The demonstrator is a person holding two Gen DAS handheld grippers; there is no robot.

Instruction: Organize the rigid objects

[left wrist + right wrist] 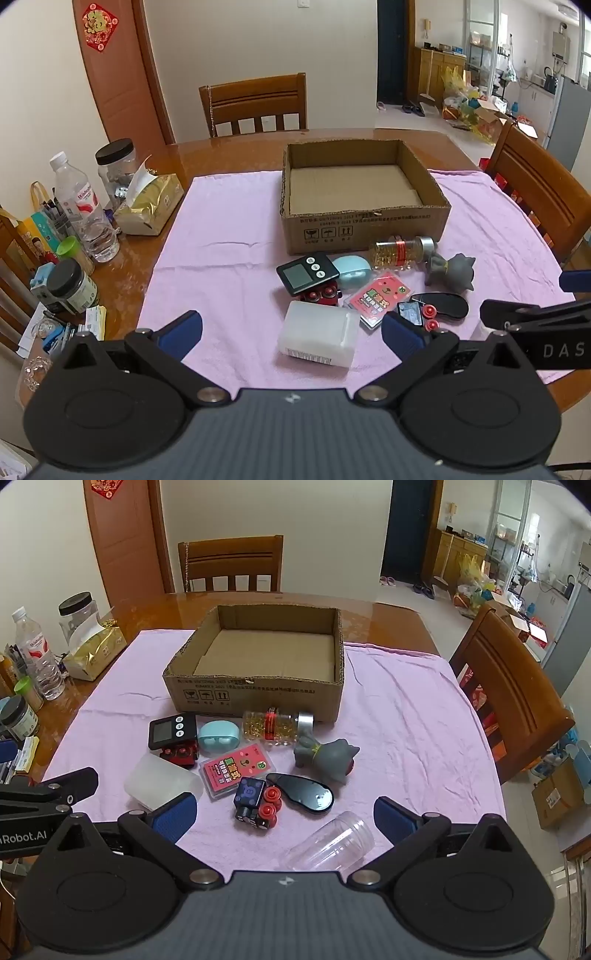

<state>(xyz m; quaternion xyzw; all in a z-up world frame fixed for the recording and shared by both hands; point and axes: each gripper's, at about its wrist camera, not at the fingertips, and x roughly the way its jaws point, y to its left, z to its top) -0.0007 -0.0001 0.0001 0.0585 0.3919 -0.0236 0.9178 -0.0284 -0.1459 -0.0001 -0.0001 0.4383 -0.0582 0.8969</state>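
Observation:
An empty cardboard box (364,221) (258,696) stands on a pink cloth. In front of it lie a black timer (307,272) (171,730), a teal case (351,271) (218,737), a capsule bottle (400,253) (275,725), a grey toy (448,271) (327,758), a pink card pack (378,297) (236,770), a black oval piece (445,305) (304,793), a red-and-black toy (323,295) (256,803) and a white plastic box (318,333) (160,786). A clear jar (328,843) lies nearest the right gripper. My left gripper (291,332) and right gripper (284,818) are both open and empty.
A wooden table (229,151) carries a water bottle (83,212), jars (118,166), a tissue pack (149,201) and clutter at the left. Wooden chairs stand at the far side (255,105) and the right (509,686).

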